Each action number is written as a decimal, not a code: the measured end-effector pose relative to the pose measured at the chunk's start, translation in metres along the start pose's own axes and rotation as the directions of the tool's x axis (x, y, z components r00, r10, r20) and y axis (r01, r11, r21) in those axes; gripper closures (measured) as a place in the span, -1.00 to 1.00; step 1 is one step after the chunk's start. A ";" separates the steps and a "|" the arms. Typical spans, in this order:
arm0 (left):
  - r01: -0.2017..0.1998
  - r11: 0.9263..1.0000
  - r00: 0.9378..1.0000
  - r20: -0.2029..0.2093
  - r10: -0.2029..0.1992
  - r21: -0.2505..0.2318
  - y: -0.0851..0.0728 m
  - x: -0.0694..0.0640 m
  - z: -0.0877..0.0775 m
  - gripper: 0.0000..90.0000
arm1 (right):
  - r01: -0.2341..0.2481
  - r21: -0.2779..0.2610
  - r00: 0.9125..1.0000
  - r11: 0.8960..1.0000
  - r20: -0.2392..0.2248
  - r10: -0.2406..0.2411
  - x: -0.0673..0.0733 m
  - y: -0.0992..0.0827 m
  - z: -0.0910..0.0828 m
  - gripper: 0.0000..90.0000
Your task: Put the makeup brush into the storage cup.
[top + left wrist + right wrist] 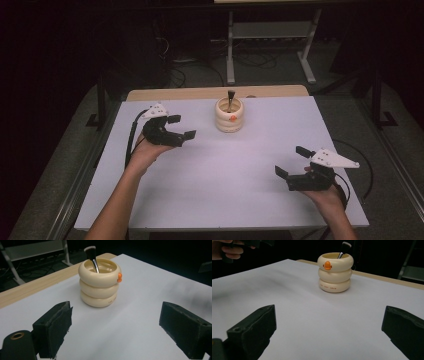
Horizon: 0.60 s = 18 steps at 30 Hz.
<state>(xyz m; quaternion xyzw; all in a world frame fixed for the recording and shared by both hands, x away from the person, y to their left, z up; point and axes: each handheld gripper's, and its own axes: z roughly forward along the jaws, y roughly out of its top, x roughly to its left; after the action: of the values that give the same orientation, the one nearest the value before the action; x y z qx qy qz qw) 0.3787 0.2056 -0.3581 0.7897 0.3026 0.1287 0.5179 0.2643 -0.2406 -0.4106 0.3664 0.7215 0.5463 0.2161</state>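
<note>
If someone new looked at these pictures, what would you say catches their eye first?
A cream ringed cup near the far edge of the white table, with an orange knob on its side and a dark-tipped brush standing in it. Then the left gripper near the cup and the right gripper nearer the front, both open and empty.

Table (220, 170) topped by a white sheet; a strip of bare pale wood (200, 93) is left exposed along the far edge; one cream holder (229, 115), built as three stacked rings with a small orange knob on its side, is stood upright on the white surface near the far edge, about midway across; a dark-tipped brush (230, 98) is stood inside it.
</note>
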 end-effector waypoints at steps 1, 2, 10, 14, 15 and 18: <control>0.002 1.000 1.000 0.001 -0.002 -0.004 -0.004 -0.001 -0.002 -0.77 | 0.001 -0.001 1.000 1.000 -0.001 -0.001 0.000 0.000 0.000 -1.00; -0.001 1.000 1.000 0.000 0.001 0.005 -0.006 -0.002 -0.003 -0.77 | 0.001 0.000 1.000 1.000 -0.001 -0.001 -0.001 0.000 0.001 -1.00; 0.001 1.000 1.000 0.004 -0.001 0.002 -0.017 -0.009 -0.012 -0.77 | 0.002 0.002 1.000 1.000 -0.004 -0.002 0.000 -0.001 0.001 -1.00; 0.009 1.000 1.000 0.000 -0.009 -0.006 -0.023 -0.010 -0.016 -0.77 | 0.011 0.008 1.000 1.000 -0.004 -0.010 0.000 -0.001 0.001 -1.00; 0.008 1.000 1.000 -0.002 -0.008 -0.004 -0.024 -0.010 -0.017 -0.77 | 0.011 0.008 1.000 1.000 -0.004 -0.010 0.000 -0.001 0.001 -1.00; 0.020 1.000 1.000 -0.004 -0.020 -0.014 -0.029 -0.011 -0.021 -0.77 | 0.006 0.004 1.000 1.000 -0.004 -0.006 0.000 -0.001 0.001 -1.00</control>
<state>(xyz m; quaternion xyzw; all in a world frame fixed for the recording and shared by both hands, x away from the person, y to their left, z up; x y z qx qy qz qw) 0.3493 0.2223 -0.3743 0.7827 0.3108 0.1274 0.5240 0.2646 -0.2398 -0.4115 0.3637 0.7240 0.5450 0.2157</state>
